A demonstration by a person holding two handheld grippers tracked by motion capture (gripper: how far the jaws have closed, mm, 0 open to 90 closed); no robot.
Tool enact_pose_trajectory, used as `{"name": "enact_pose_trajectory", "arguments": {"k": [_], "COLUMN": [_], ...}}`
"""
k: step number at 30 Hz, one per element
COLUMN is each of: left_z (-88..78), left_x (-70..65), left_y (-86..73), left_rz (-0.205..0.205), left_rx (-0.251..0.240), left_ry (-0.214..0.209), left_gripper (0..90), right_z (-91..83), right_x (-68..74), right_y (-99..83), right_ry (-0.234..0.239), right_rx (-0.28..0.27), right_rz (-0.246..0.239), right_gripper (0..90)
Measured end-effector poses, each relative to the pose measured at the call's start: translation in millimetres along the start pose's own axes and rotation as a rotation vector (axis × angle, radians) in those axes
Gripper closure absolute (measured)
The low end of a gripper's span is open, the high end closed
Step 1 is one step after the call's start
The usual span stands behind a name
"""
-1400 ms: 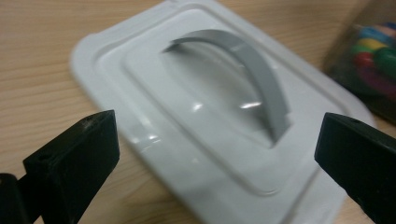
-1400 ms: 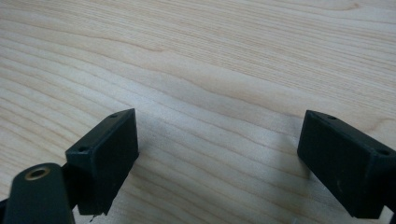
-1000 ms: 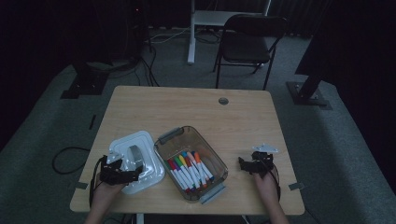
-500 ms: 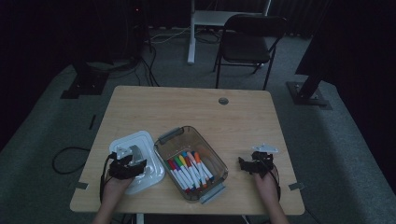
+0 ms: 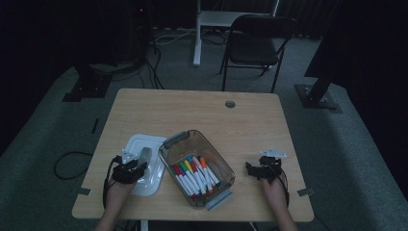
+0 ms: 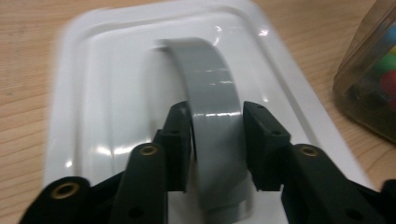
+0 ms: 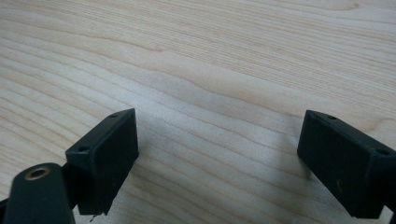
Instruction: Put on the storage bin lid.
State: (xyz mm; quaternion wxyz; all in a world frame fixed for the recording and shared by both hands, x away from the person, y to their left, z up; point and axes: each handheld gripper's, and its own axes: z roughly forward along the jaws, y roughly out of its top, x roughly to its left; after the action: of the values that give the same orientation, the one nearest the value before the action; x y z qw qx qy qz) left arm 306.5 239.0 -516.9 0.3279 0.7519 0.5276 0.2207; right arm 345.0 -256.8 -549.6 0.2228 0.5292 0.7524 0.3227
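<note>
**Left gripper pinches the lid's grey handle**

While the one white rectangular plastic lid [image 6: 93, 116] lies flat near the front left corner of the worktop, its single arched grey handle [image 6: 215, 121] sits between the jaws of the left gripper [image 6: 217, 140], which have just been closing; both black pads press against the handle's sides, so it is pinched. In the high view the left gripper [image 5: 129, 169] sits over the near half of the lid [image 5: 144, 144], with the handle [image 5: 144, 156] showing as a small grey strip.

Just right of the lid stands one clear rectangular plastic box [image 5: 179, 144], set at an angle near the middle of the front edge, with a grey clip at each of its two ends. It holds a row of coloured markers [image 5: 195, 174]; about nine can be made out, but the dim light makes the count unsure. The left gripper view catches one corner of the box [image 6: 369, 88] at its right edge, cut off, with blurred colours inside.

Well apart, near the front right corner, the right gripper [image 5: 257, 171] rests low over bare wood. Its own view shows its two jaws spread wide with nothing between them, above the light wooden table [image 7: 224, 60].

Two hands hold the two grippers, and the forearms are cut off at the bottom of the high view. One small round grommet [image 5: 230, 104] sits near the far edge of the table [image 5: 159, 108], and a black folding chair [image 5: 255, 43] stands beyond it.
</note>
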Motion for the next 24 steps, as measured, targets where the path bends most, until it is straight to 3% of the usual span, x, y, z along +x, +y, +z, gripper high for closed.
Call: {"name": "enact_pose_trajectory", "arguments": {"k": [4, 9, 13, 17, 18, 21, 22, 24], "left_z": [-6.3, -9.1, -3.4, 0.1, -0.2, -0.6, -0.3, -0.1], "left_x": [3.6, 12.3, 15.9, 15.1, 15.0, 15.4, 14.8, 15.0], "left_y": [-4.6, -10.3, -13.0, -15.7, -15.4, -14.8, -14.4, -14.1], "left_rz": [0.0, -0.033, -0.038, -0.022, -0.025, -0.012, 0.01, 0.003], "left_rx": [-0.013, -0.007, 0.019, 0.026, 0.023, 0.02, 0.024, 0.023], "left_ry": [0.018, -0.002, 0.002, 0.016, 0.015, 0.018, 0.021, 0.016], "left_gripper": [67.2, 66.8, 54.8, 59.1, 64.5, 66.6, 67.5, 67.8], "right_z": [0.0, 0.0, 0.0, 0.0, 0.0, 0.0, 0.0, 0.0], "right_x": [0.0, 0.0, 0.0, -0.1, -0.2, -0.1, -0.1, 0.0], "right_y": [0.0, 0.0, 0.0, 0.0, 0.0, 0.1, 0.0, 0.0], "right_ry": [0.0, 0.0, 0.0, 0.001, 0.002, 0.001, 0.001, 0.0], "right_rx": [0.0, 0.0, 0.0, 0.0, 0.0, 0.0, 0.0, 0.0], "right_rz": [0.0, 0.0, 0.0, 0.002, 0.002, 0.001, 0.001, 0.0], "right_gripper": [12.0, 12.0, 11.9, 11.9, 11.9, 11.9, 12.0, 12.0]}}
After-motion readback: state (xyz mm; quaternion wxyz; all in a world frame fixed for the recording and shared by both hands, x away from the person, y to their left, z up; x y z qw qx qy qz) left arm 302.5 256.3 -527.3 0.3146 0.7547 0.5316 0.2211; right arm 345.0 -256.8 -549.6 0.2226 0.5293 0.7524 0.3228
